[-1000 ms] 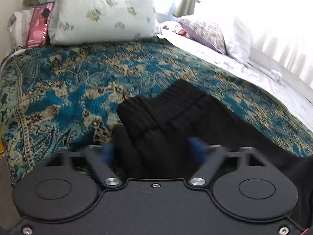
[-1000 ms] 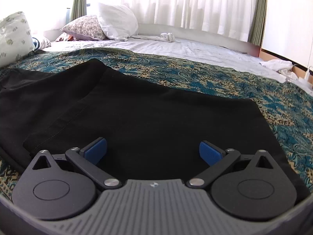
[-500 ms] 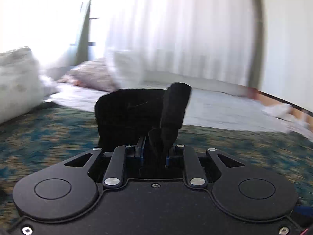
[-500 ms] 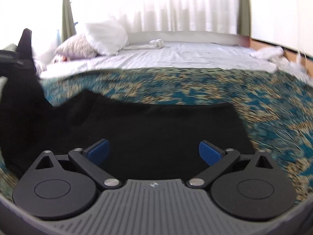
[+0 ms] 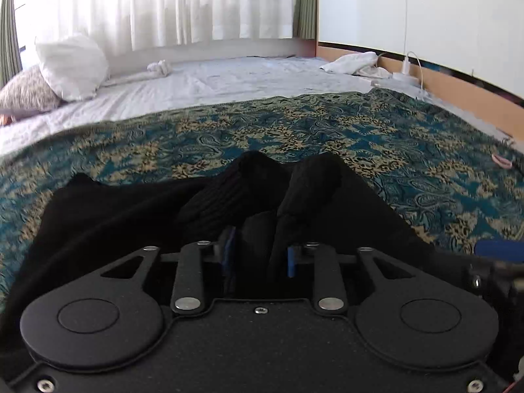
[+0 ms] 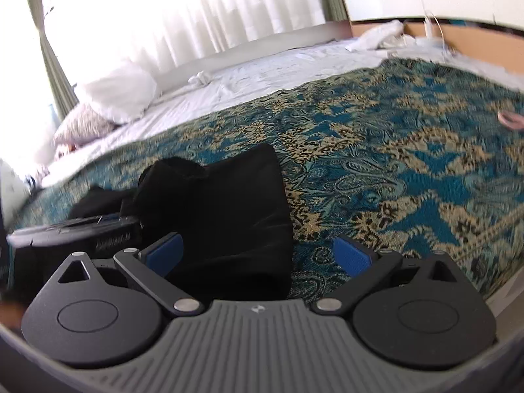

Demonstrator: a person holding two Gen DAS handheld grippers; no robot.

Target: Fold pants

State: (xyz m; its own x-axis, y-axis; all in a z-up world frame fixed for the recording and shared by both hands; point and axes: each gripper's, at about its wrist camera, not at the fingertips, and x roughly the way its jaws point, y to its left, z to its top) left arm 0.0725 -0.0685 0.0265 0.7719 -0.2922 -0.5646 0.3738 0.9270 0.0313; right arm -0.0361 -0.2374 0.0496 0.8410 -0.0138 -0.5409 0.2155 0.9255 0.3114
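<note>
- The left gripper [image 5: 258, 258] is narrow, with a bunch of the black pants [image 5: 131, 216] between its blue pads [image 5: 229, 255]; its jaws have just been opening, and I cannot tell if the pads press the cloth.
- The right gripper [image 6: 258, 255] stands wide, pads [image 6: 163, 253] free; the pants edge [image 6: 229, 216] lies between its fingers.
- The pants lie folded over on the teal paisley bedspread [image 5: 393, 150].
- A pink ring [image 6: 509, 119] lies further to the right on the bedspread.
- Behind come the white sheet [image 5: 229, 82], a white pillow [image 5: 70, 65] and the curtains [image 5: 163, 3].
</note>
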